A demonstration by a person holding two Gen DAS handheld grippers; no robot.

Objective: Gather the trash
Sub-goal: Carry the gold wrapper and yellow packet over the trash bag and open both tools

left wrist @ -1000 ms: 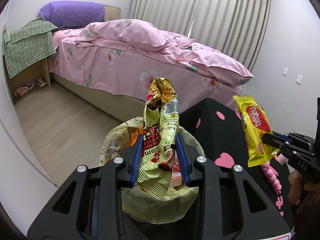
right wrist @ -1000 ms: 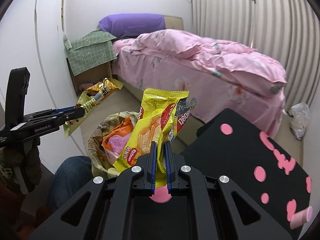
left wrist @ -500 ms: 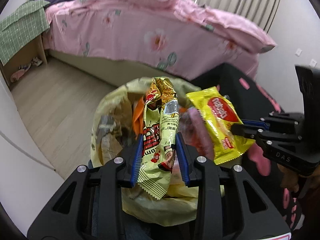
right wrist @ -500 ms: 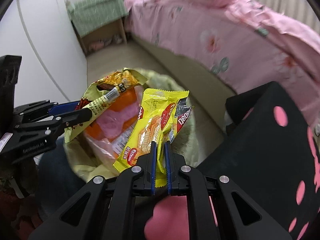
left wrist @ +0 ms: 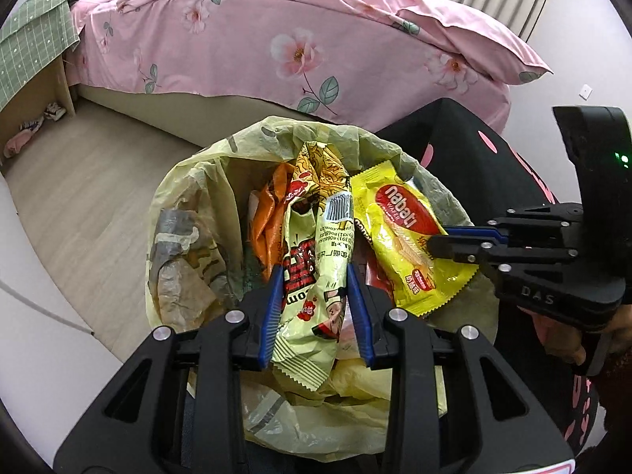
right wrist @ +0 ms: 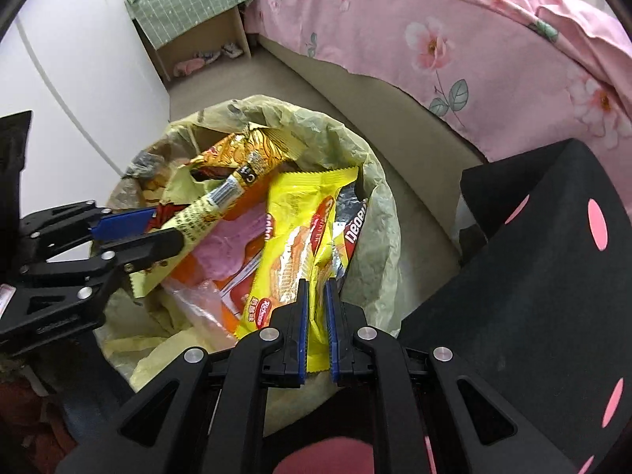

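Two matte black handheld grippers, left gripper (left wrist: pixel 316 308) and right gripper (right wrist: pixel 316 328) alike, blue pads (left wrist: pixel 272 316) lining the fingers, round silver screws (right wrist: pixel 269 333) on angular cut-out arms, white "DAS" lettering (left wrist: pixel 537 295), green indicator light (left wrist: pixel 622 158) on the right unit

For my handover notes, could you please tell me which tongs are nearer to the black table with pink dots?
Right. The right tongs, shut on the yellow wafer wrapper, hang beside the black table; the left tongs, gripping the noodle wrapper, sit farther across the trash bag.
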